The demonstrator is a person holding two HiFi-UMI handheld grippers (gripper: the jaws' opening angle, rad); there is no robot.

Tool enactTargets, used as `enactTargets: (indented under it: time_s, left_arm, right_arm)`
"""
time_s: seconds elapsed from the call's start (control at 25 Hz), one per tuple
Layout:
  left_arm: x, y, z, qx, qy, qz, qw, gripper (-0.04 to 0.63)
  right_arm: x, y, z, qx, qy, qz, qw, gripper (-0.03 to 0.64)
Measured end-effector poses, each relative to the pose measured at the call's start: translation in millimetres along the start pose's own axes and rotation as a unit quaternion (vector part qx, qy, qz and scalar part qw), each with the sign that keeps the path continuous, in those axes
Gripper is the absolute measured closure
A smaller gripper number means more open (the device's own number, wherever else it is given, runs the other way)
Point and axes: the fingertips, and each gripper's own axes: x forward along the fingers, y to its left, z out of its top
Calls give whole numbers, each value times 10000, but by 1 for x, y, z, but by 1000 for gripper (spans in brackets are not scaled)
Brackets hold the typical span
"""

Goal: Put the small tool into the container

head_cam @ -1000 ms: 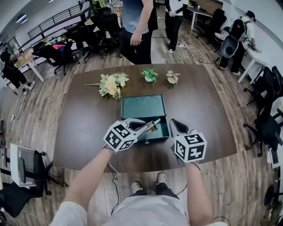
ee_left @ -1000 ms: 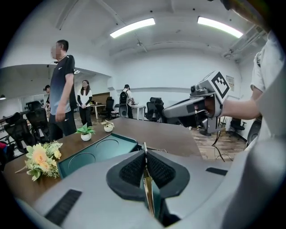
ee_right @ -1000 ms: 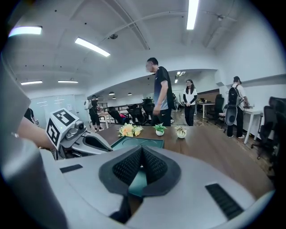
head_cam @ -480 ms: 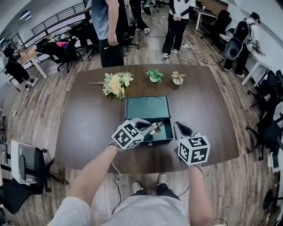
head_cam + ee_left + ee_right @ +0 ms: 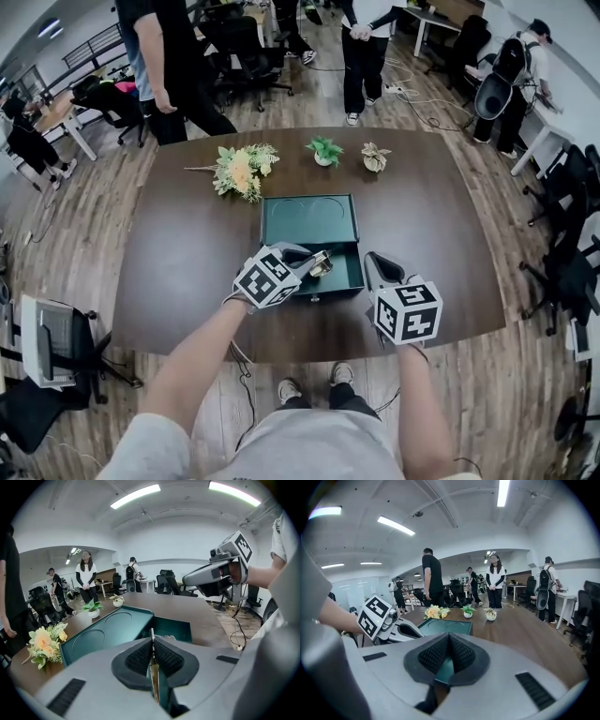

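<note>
Over the open container (image 5: 308,221) on the worktop (image 5: 187,253), your left tongs (image 5: 310,266) are clamped on the small tool (image 5: 322,262), not yet released, while your right tongs (image 5: 379,273) sit closed and empty beside it; lowering and letting go is what's left.

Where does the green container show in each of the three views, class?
Head view: green container at the picture's centre.
Left gripper view: left of centre, just beyond the jaws.
Right gripper view: centre, just above the jaws.
Shared landmark: yellow flowers near its lid.
</note>
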Motion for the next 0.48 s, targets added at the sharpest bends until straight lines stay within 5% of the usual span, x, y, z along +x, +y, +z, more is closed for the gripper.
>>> enactTargets:
  time_s: [0.48]
  left_arm:
    - [3, 2, -16, -444, 262, 89, 9986, 583]
  right_arm:
    - [-1, 1, -3, 15, 16, 8, 10000, 614]
